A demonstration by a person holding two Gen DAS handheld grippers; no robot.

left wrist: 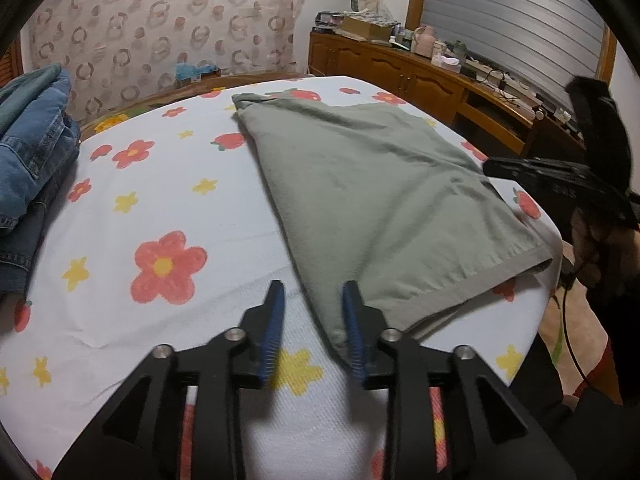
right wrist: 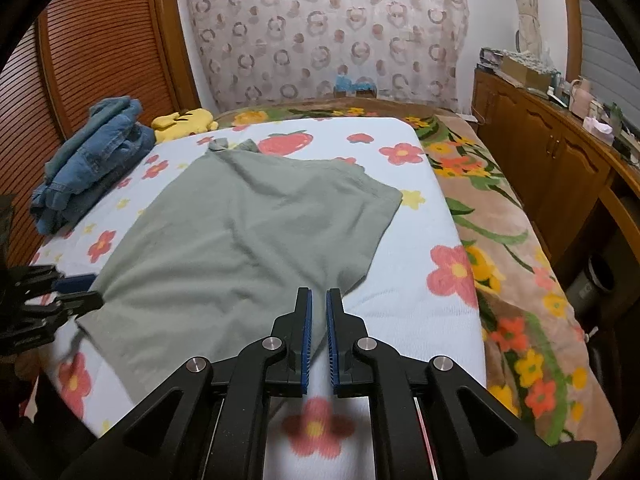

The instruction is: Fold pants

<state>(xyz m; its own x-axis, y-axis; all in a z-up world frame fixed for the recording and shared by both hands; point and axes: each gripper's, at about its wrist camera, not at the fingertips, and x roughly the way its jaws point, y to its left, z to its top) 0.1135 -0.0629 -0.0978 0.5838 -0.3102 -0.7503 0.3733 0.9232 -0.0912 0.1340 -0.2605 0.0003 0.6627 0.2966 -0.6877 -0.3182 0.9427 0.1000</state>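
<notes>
Pants [right wrist: 240, 240], one grey pair on bed [right wrist: 400, 300], left gripper [left wrist: 314, 332] fingers apart, right gripper [right wrist: 319, 336] fingers nearly together, empty.

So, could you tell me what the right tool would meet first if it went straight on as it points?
Probably the green pants: the right tool points down at their near edge.
</notes>
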